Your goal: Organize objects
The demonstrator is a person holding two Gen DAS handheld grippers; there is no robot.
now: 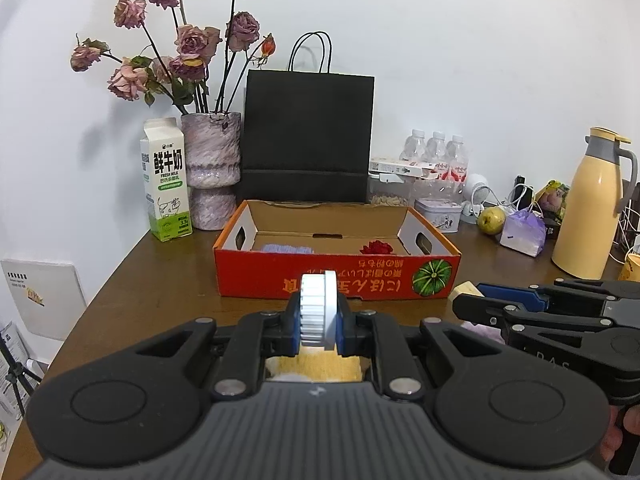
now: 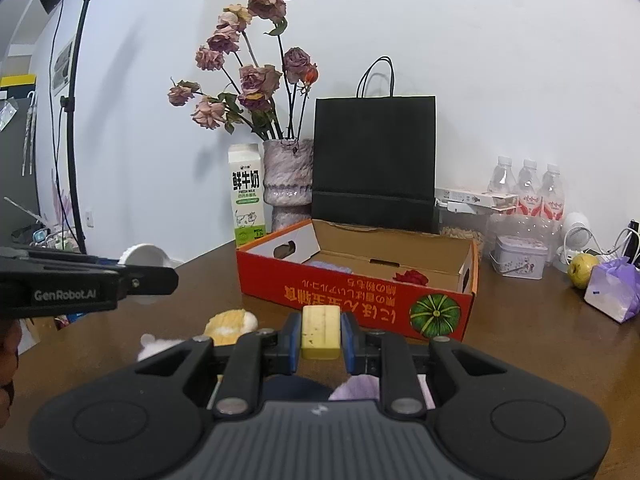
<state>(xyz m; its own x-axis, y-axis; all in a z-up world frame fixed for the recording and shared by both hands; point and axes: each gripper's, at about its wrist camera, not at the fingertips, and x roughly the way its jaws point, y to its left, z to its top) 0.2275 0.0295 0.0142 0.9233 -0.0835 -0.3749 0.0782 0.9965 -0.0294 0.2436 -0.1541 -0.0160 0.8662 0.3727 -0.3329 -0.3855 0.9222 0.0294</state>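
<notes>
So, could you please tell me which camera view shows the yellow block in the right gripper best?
The right wrist view: the yellow block sits centred between the right gripper's blue pads, its broad face showing. The left wrist view catches only a pale corner of it at that gripper's tip.

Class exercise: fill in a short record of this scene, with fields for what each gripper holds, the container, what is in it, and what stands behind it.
left gripper: shut on white ridged cap
right gripper: shut on yellow block
container: red cardboard box, open top, on wooden table
contents: red flower, lilac item
behind box: black paper bag, vase of dried roses, milk carton
</notes>
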